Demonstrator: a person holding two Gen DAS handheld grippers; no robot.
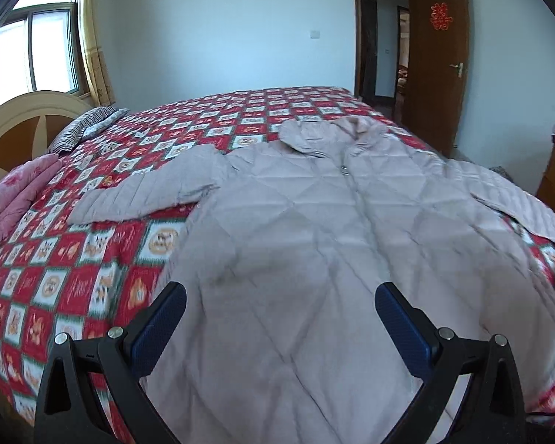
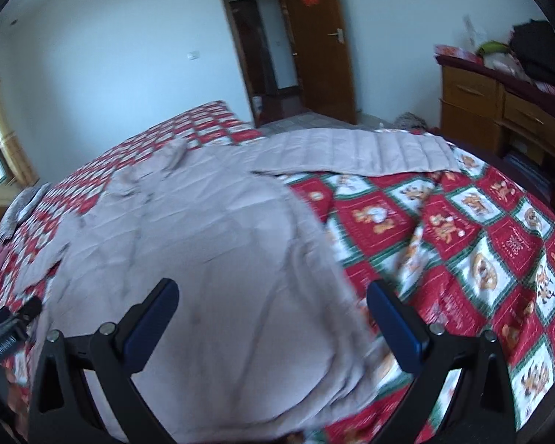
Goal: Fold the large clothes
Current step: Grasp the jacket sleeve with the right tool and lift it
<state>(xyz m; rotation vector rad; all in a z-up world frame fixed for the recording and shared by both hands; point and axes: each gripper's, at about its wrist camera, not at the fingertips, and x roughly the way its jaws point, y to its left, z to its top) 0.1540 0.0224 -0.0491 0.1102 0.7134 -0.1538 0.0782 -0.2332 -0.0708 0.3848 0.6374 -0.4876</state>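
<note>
A bed [image 1: 92, 259] in a red checked cover is carrying a pale quilted coat [image 1: 314, 240], lying flat with sleeves spread. A pink folded quilt [image 1: 14, 199] and striped pillow [image 1: 81, 125] are resting near the headboard [image 1: 18, 118].

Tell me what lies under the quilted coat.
The coat lies spread flat, front up, on the red patterned bedspread, which shows around it. Whatever sits beneath its body is covered. Both grippers, left and right, are open above it.
</note>
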